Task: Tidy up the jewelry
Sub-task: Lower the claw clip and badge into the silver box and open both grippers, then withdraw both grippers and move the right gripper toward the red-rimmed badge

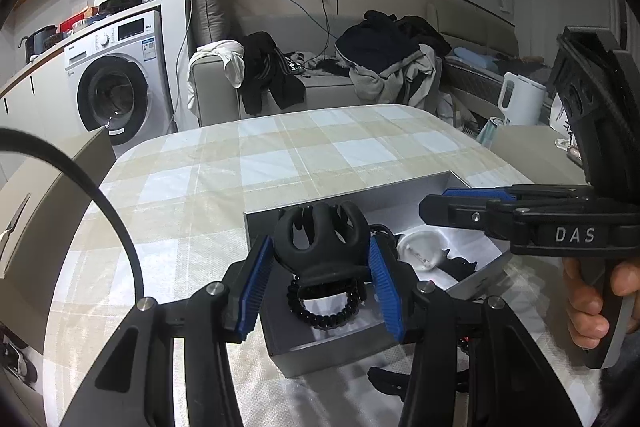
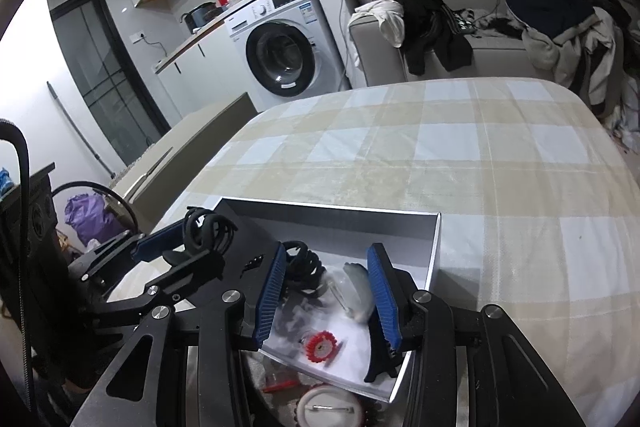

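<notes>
A: What's the setting?

B: A table under a checked cloth, with a sofa piled with clothes and a washer behind it.

A: And the jewelry?

B: It sits in one open grey box near the table's front edge. Over the box, the left gripper clamps one black claw clip, blue pads pressed to both its sides. Under the clip, in the box, lies one black bead bracelet.

A: What else is in the box?

B: One clear round piece, one red toothed ring and one more black clip against the right wall. A white round badge lies just outside the near wall.

A: The right gripper?

B: The right gripper hangs over the box, jaws partly apart, gripping nothing; the clear piece lies between them, below.

A: Room to move?

B: Beyond the box the cloth is bare to the far edge.
</notes>
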Demonstrator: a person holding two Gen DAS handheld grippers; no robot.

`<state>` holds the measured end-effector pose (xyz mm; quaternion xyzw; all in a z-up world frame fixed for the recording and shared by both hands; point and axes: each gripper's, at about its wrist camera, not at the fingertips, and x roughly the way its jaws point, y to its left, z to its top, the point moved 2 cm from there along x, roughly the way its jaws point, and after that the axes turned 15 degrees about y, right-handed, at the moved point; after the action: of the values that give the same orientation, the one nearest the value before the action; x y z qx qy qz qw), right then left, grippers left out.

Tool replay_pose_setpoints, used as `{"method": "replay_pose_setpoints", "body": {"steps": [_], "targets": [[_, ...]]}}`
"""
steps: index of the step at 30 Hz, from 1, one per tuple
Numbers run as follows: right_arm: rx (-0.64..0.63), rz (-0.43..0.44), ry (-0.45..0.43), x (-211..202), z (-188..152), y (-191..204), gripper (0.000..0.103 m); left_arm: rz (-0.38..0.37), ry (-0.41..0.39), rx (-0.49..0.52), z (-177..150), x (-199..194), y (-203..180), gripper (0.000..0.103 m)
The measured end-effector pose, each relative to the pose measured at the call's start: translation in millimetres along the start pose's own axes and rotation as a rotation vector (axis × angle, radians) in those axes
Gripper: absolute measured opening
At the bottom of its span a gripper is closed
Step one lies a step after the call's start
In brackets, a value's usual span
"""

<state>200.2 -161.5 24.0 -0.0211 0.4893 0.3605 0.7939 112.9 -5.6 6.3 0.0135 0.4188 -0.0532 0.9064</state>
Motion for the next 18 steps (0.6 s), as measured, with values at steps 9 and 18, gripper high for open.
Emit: {"method": "replay_pose_setpoints", "body": {"steps": [9,18], "targets": [[0.012,0.024,-0.062,-27,-6,-3,0.073,-0.036,0.010,-0.010,3,-6,-2,0.046],[0.050,-0.058,-0.080,-55,-25,-13,0.103,-0.031,-0.025,-0.053,-7,-38,1,0.098]]}}
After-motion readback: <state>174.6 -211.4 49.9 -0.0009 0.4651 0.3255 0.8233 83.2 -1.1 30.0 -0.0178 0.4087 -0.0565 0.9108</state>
